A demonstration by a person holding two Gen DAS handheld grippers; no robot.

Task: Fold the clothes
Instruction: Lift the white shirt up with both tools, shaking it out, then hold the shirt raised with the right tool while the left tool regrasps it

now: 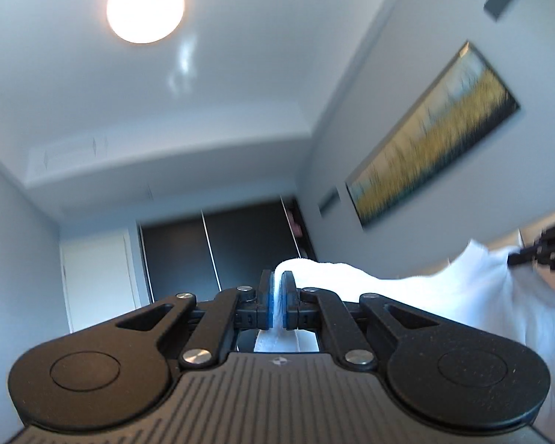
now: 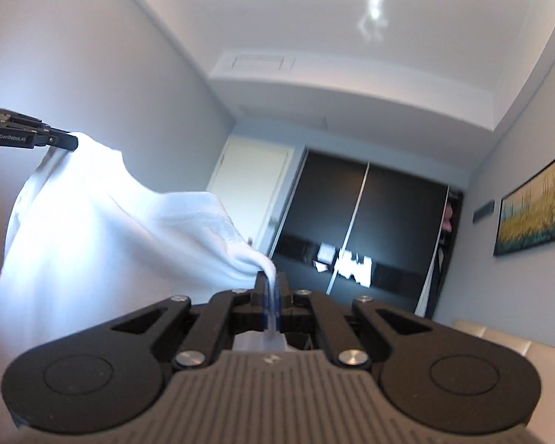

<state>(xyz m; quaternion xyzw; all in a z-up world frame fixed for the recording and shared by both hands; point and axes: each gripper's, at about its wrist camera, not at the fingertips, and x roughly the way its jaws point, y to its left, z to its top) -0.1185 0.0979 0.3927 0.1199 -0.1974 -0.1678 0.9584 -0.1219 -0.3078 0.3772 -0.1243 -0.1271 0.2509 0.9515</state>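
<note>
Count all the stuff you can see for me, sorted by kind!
White garment: 1, held up between both grippers.
Hand-held grippers: 2, the left hand-held gripper and the right hand-held gripper, each clamped on the cloth.
Ceiling lamp: 1.
Framed painting: 1.
Dark sliding wardrobe doors: 2.
Total: 7.

Matte black linkage arms on left gripper [image 1: 277,288] and right gripper [image 2: 272,288], joined by round silver screws. Ribbed grey housing with small centre mark; blue-edged pads [image 1: 265,305]. White "GenRobot.AI" lettering on left gripper's side.
</note>
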